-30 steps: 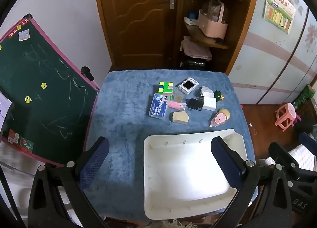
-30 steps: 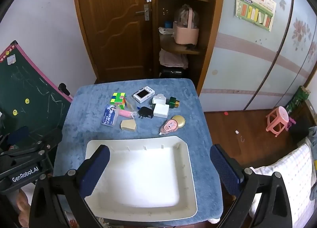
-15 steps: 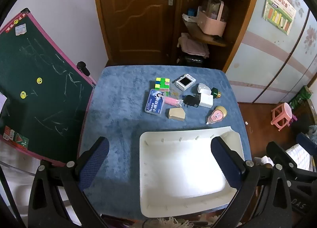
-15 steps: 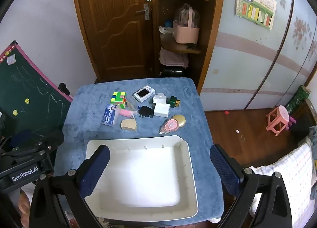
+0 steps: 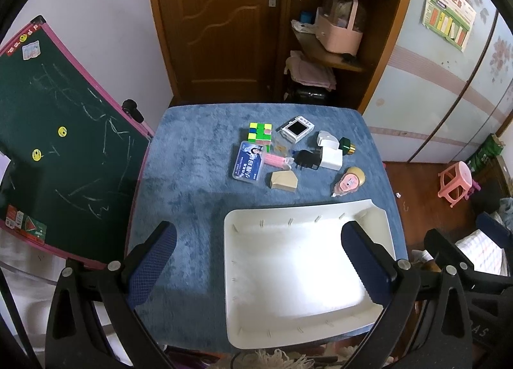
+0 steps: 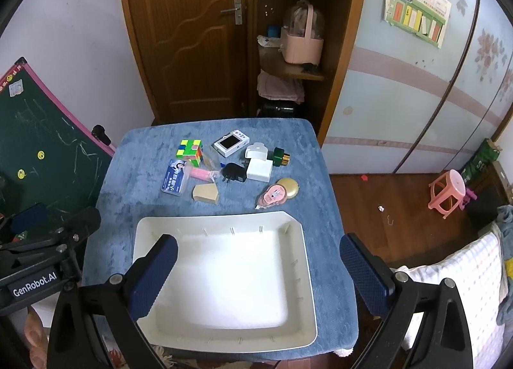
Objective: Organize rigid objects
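Left wrist view: the left tongs (image 5: 258, 264) hang spread wide, grasping nothing, above the desk (image 5: 192, 176). The one white tray (image 5: 298, 321) holds nothing, so sorting seems not begun.

Right wrist view: the right tongs (image 6: 258, 272) likewise gape unladen. Roughly eleven small items (image 6: 231, 168), including one puzzle cube (image 6: 189, 152), lie clustered beyond the tray.

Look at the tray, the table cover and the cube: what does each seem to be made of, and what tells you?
Tray: probably hard plastic, off-white and smooth, with a moulded rim and small ribs along its walls.
Table cover: blue cloth with a soft pile, likely plush or velvet; brushed patches look lighter and darker.
Cube: likely glossy plastic, with bright, sharp-edged coloured squares.
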Available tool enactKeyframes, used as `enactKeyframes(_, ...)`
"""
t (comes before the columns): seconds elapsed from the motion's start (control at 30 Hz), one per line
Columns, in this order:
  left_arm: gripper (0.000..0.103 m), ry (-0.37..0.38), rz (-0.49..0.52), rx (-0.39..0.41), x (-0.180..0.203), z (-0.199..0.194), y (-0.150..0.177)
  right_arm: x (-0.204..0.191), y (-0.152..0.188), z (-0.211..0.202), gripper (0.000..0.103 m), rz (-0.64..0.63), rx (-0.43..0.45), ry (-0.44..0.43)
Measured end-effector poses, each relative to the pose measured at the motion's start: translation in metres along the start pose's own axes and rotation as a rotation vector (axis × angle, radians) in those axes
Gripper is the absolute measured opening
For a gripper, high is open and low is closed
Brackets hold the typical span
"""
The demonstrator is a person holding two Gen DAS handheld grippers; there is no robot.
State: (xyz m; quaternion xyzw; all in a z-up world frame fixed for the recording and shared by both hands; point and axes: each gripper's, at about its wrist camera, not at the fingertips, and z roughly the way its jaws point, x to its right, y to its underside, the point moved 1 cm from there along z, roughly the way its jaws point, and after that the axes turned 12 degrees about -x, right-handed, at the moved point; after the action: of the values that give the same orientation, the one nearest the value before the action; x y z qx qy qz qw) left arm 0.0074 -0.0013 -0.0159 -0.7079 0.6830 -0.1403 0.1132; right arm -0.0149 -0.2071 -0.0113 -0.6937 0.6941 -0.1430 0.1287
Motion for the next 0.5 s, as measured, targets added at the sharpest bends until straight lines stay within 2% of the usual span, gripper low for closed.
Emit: enactKeyframes(0.5, 0.102, -0.009, 0.019, -0.007, 0.0051, -0.0015, 0.0075, 0.0025, 0.0048, -0.0065, 0.101, 0.005, 0.009, 0.002)
